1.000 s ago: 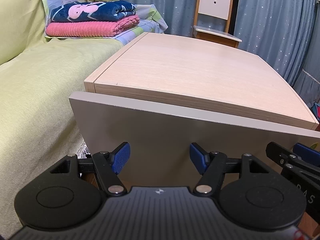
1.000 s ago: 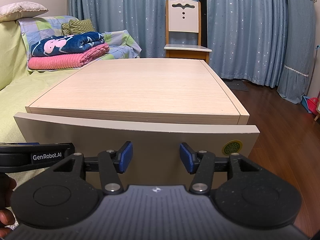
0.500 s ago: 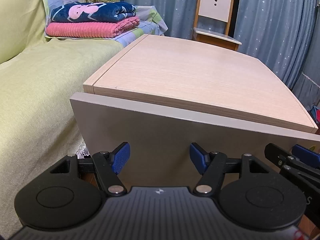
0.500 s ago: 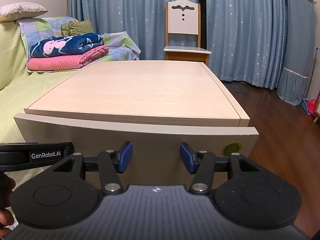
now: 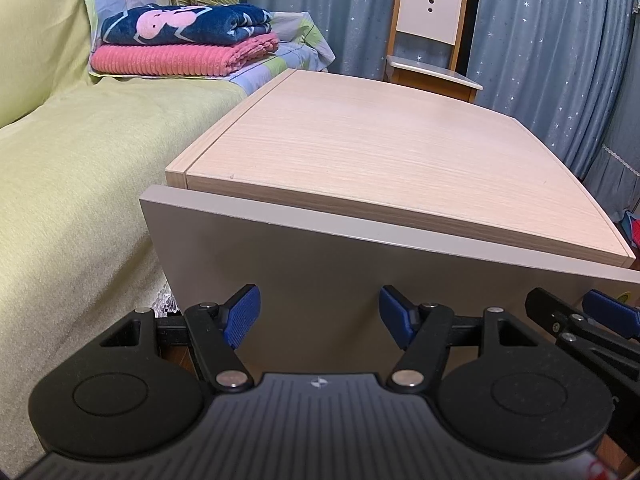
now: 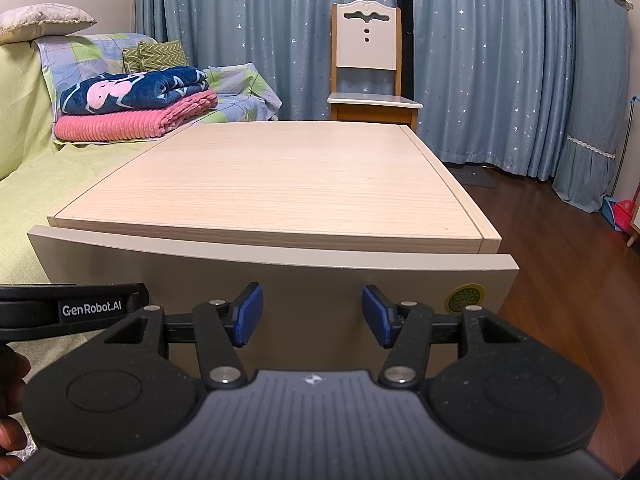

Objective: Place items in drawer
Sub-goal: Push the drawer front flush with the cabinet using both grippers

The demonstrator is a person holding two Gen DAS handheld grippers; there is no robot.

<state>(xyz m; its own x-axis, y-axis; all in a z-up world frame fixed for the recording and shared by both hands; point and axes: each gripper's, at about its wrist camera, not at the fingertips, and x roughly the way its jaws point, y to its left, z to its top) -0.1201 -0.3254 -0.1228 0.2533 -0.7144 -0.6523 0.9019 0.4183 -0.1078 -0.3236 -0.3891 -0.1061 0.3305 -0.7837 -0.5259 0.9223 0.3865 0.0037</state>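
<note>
A light wood cabinet point(image 5: 380, 148) point(image 6: 280, 180) stands right in front of me, its grey drawer front point(image 5: 320, 276) point(image 6: 304, 280) close under the top edge with almost no gap. My left gripper point(image 5: 320, 314) is open against the left half of that front, nothing between its blue pads. On the right half my right gripper point(image 6: 312, 314) is open too and holds nothing. The right gripper's fingers point(image 5: 600, 320) show at the right edge of the left wrist view. The drawer's inside is hidden.
A green-covered sofa point(image 5: 68, 184) runs along the left, with folded navy and pink blankets point(image 6: 132, 108) on it. A white and wood chair point(image 6: 368, 80) stands behind the cabinet before blue curtains. Dark wood floor point(image 6: 568, 240) lies to the right. A hand point(image 6: 8, 420) holds the left gripper.
Both views have crept forward and slightly up, and the gap between drawer front and cabinet top has narrowed. Both grippers stay open.
</note>
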